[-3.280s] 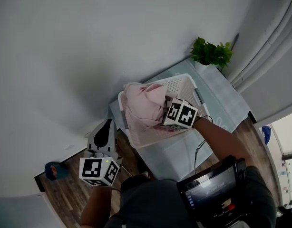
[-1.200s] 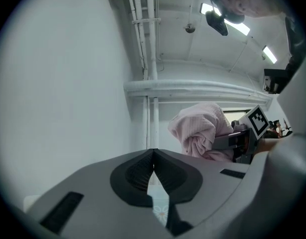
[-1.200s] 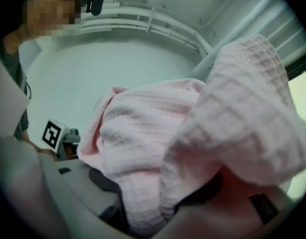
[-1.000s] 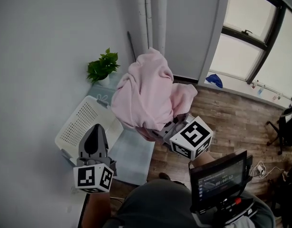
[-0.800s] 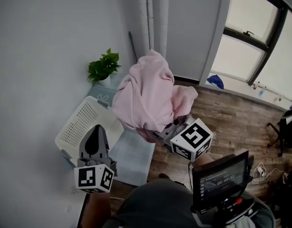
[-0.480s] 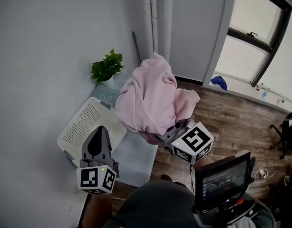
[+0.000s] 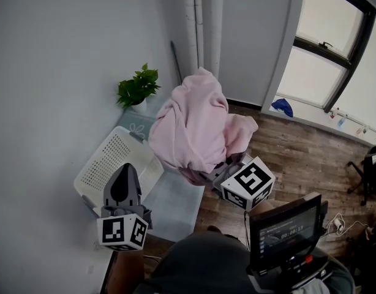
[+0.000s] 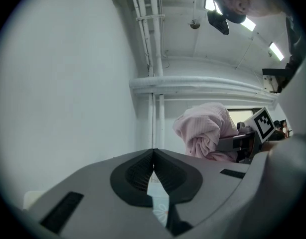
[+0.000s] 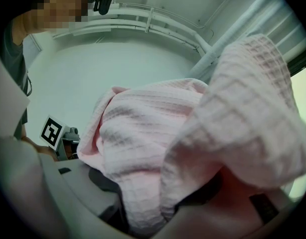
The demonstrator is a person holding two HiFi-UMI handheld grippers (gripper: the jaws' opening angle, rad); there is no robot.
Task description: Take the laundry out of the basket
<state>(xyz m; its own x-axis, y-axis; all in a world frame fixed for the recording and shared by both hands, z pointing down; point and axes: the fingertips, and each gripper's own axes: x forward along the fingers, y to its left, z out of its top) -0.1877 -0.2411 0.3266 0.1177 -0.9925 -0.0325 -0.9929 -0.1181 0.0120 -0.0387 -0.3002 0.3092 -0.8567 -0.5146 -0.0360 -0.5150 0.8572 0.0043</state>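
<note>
The pink waffle-knit cloth (image 7: 197, 124) hangs bunched in the air, out of the white perforated plastic laundry basket (image 7: 105, 161) and off to its side. The head view hides the jaws of the right gripper (image 7: 220, 171) under fabric; that gripper's own view shows folds pinched between them. The left gripper (image 8: 153, 159) hovers near the basket, and its own view shows its jaws pressed together on nothing.

plant (image 7: 138, 87), pipes (image 7: 203, 23), window (image 7: 335, 60), wood flr (image 7: 298, 158)

Screen (image 7: 285, 230): one row of timer-style digits, too small to read reliably.
Marker cubes (image 7: 122, 232): black-and-white square codes, no letters.
</note>
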